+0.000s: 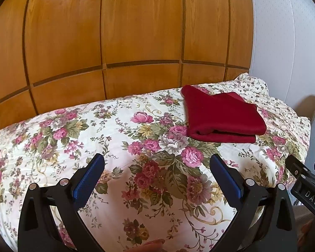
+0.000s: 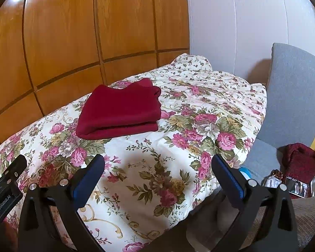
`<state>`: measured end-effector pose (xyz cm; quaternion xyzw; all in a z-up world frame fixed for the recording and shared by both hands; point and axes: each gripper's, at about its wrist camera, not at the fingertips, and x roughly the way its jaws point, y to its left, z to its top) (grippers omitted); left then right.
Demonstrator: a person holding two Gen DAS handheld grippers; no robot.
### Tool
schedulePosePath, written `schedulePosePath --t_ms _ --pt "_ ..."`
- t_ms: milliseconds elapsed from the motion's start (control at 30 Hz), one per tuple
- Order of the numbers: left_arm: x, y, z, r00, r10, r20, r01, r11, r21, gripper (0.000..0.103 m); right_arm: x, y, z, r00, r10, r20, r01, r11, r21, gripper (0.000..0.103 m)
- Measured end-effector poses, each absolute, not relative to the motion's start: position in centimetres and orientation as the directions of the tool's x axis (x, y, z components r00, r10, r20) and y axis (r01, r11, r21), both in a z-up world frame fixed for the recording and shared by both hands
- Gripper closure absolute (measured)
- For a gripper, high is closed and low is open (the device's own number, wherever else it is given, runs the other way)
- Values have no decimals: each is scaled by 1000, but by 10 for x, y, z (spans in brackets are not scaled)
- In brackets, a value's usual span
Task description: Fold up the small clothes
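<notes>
Folded dark-red fleece garment (image 1: 223, 117) lies on the floral quilted bedspread (image 1: 115, 147), well ahead of both grippers.

The left gripper (image 1: 157, 168) and right gripper (image 2: 157, 168) hover above the bedspread with jaws spread wide, holding nothing. Bare quilt separates them from the garment. Behind stands a wooden panelled wardrobe (image 1: 115, 31); a grey upholstered chair (image 2: 292, 88) flanks the bed, crumpled red cloth (image 2: 300, 159) beside it.
</notes>
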<state>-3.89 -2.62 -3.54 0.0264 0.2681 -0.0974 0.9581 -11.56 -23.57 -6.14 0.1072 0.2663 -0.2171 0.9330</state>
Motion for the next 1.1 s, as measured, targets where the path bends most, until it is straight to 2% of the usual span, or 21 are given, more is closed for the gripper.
schedulePosePath --t_ms 1100 --pt "-39 -26 -39 830 -166 -532 193 981 -5 4 -113 -233 -63 765 -333 -552 448 890 84 2"
